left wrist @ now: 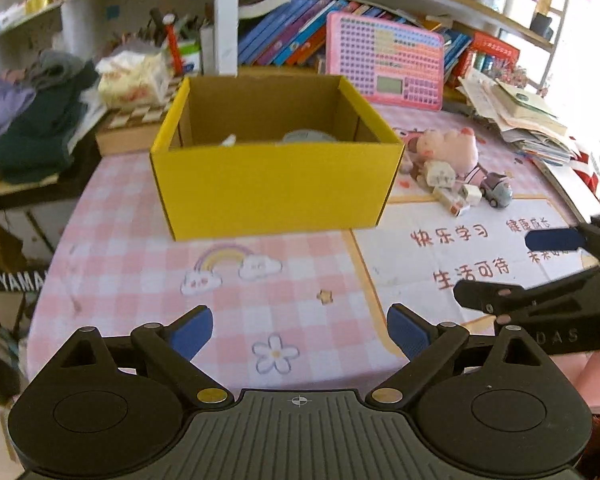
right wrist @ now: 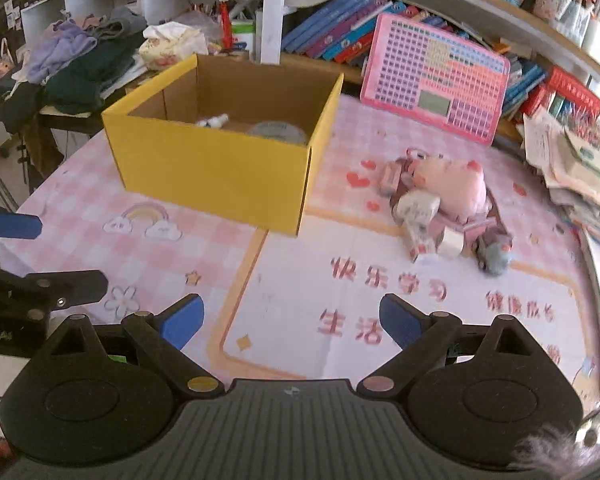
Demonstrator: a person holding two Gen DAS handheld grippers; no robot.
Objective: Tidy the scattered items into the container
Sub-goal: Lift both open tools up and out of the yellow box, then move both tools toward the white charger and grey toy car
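Note:
A yellow cardboard box (left wrist: 274,188) (right wrist: 216,172) stands on the pink checked table, holding a grey round item (right wrist: 278,132) and a small white item (right wrist: 214,121). To its right lies a heap of small toys: a pink plush pig (left wrist: 450,148) (right wrist: 456,184), small white blocks (left wrist: 440,174) (right wrist: 418,208) and a grey-blue toy scooter (left wrist: 498,192) (right wrist: 494,254). My left gripper (left wrist: 300,330) hovers open over the table in front of the box, nothing between its blue pads. My right gripper (right wrist: 292,322) is open too, empty, over the white mat short of the toys.
A pink keyboard toy (left wrist: 384,66) (right wrist: 436,76) leans against books at the back. Stacked papers (left wrist: 516,120) (right wrist: 580,172) lie at the right edge. Folded clothes (left wrist: 32,120) pile on a side table to the left. Each gripper shows at the other view's edge (left wrist: 556,240) (right wrist: 12,226).

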